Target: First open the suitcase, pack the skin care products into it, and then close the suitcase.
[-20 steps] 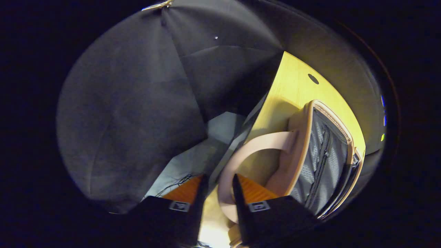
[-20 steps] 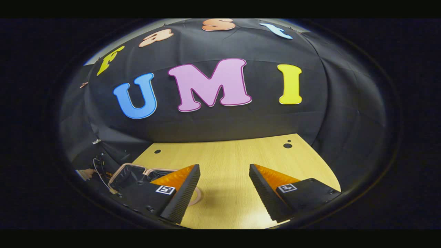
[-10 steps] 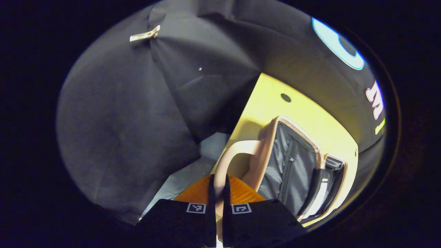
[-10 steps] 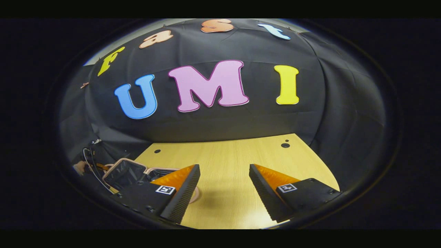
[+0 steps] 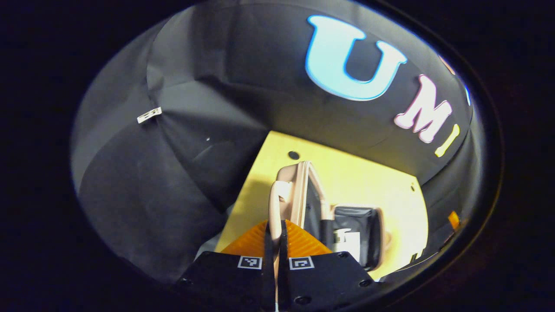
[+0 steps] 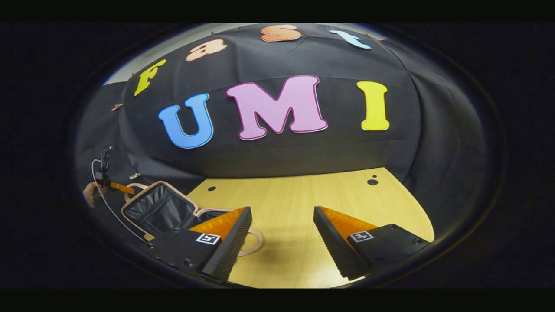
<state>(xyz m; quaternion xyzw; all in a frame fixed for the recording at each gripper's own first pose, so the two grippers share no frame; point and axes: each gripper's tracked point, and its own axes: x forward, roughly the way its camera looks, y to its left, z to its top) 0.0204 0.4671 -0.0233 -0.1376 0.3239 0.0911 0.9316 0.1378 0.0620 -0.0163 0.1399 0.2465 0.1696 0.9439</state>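
Left gripper (image 5: 275, 234) clamped on handle (image 5: 274, 203), lid (image 5: 303, 190) now swung near upright from flatter a second ago, closing case (image 6: 158, 210) on table (image 6: 303, 203); right gripper (image 6: 282, 242) agape, idle.

A light wooden desk (image 6: 303, 203) is seen under bright light, with small dark round holes near its far edge (image 6: 372, 182). Black cloth (image 6: 433, 143) is hung as the booth wall behind it and on both sides, creased in places. A small pale tag is clipped to the cloth (image 5: 149, 115).
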